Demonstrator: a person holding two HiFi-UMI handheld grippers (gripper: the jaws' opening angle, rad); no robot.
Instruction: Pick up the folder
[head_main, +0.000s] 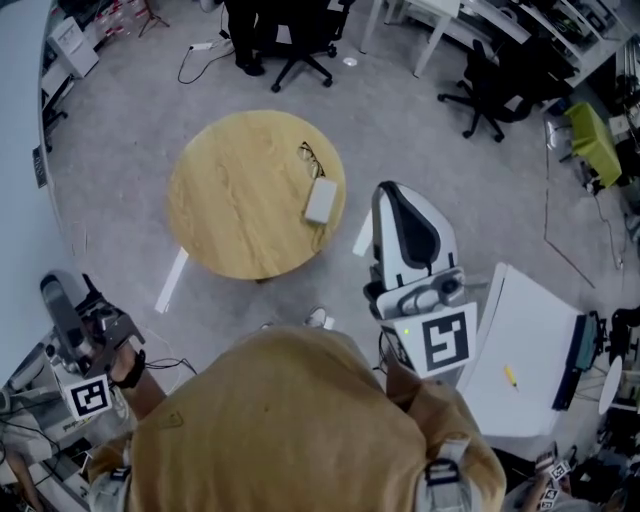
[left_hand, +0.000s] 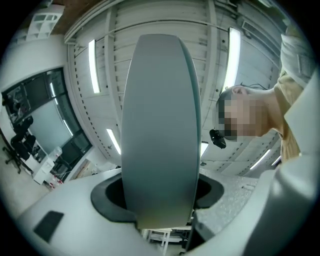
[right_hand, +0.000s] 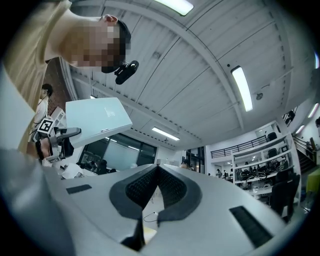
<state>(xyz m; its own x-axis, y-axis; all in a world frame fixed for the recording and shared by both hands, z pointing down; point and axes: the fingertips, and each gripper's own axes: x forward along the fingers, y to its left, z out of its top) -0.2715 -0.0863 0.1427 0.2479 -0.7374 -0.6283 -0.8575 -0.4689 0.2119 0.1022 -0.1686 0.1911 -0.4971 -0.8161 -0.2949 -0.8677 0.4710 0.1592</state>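
The folder (left_hand: 160, 125) is a flat grey-green sheet that stands upright between the dark pads (left_hand: 107, 196) of my left gripper (left_hand: 160, 200), which is shut on its lower edge. In the right gripper view the folder (right_hand: 97, 121) shows as a pale panel raised in the air, with the left gripper (right_hand: 60, 135) clamped on its left side. In the head view the left gripper (head_main: 62, 300) is at the lower left, beside the person's body. My right gripper (head_main: 405, 215) is held up in front of the person's chest. Its pads (right_hand: 145, 185) meet at the tips with nothing between them.
A round wooden table (head_main: 230, 215) stands ahead on the grey floor, with glasses (head_main: 311, 157) and a white case (head_main: 321, 200) on it. A white desk (head_main: 525, 340) is at the right. Office chairs (head_main: 495, 85) stand at the back.
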